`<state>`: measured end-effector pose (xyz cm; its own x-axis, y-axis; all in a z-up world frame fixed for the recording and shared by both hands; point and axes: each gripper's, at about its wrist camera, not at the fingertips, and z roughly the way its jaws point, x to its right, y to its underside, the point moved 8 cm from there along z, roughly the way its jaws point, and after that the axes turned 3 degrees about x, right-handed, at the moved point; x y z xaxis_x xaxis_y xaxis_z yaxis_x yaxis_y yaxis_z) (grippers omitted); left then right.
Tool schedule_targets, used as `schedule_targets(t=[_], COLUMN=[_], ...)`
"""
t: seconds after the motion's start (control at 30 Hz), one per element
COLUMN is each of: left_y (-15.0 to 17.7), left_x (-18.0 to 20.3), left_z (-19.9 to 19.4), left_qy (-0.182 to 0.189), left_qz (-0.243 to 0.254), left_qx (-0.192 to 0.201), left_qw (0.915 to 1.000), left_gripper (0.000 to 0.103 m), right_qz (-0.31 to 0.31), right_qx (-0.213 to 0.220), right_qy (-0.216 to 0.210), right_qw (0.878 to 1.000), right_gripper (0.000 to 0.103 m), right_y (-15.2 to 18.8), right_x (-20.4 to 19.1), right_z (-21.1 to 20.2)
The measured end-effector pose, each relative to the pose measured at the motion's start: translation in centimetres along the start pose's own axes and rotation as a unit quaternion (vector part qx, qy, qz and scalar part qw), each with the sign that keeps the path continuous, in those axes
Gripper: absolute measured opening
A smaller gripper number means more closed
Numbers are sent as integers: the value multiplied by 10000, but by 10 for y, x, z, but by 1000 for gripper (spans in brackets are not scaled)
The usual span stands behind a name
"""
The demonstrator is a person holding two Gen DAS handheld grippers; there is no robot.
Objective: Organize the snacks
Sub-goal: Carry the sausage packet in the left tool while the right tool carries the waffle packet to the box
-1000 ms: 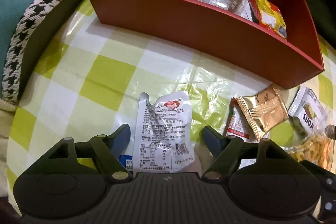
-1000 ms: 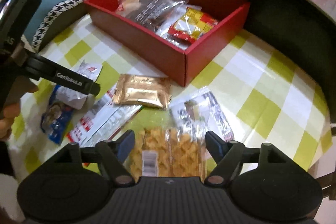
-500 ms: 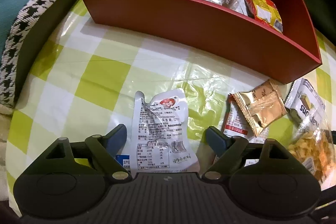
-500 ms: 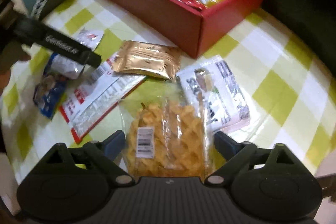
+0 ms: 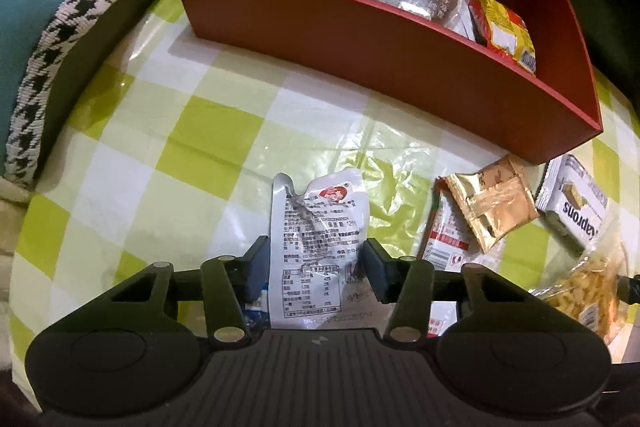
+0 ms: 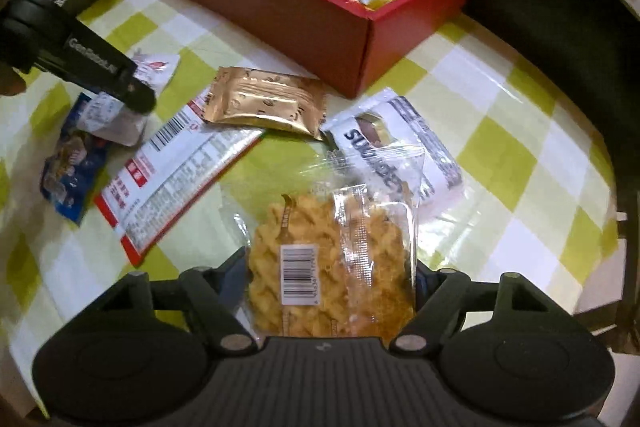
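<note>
L gripper [image 5: 316, 269] jaws closing, pinching flat white printed foil sachet [image 5: 316, 227] betw pads. R gripper [image 6: 328, 277] closing on clear bag of yellow waffle crisps [image 6: 332, 267]. Both likely for red cardboard box [image 5: 400, 67] ahead.

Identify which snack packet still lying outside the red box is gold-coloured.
The gold foil packet, lying beside the red box and overlapping the red-and-white packet; the other loose packets are white, blue or clear.

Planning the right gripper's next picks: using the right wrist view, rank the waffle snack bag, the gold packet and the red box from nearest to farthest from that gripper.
1. Waffle snack bag: between the closing jaws of the right gripper.
2. Gold packet: farther up the table, slightly left.
3. Red box: farthest, at the back.
</note>
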<state>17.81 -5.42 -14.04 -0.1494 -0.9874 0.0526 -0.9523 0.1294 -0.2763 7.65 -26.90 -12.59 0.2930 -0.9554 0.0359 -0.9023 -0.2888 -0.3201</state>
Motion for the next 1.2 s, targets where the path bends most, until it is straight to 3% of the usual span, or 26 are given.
schedule_targets(t=[0.3, 0.77, 1.2], left_y=[-4, -17, -50], left_x=[-1, 9, 22], left_z=[-23, -61, -81], left_qy=[256, 747, 946], left_qz=[-109, -246, -242], left_qx=[205, 577, 996], left_qw=[9994, 9952, 9902], left_gripper=[55, 55, 55], right_qz=[551, 834, 1169], right_qx=[684, 1108, 1556], right_qy=[-144, -268, -277], right_qw=[9960, 9900, 9805], right_gripper=[85, 85, 85], right_y=[-15, -52, -93], right_x=[17, 24, 35], right_z=[-45, -55, -63])
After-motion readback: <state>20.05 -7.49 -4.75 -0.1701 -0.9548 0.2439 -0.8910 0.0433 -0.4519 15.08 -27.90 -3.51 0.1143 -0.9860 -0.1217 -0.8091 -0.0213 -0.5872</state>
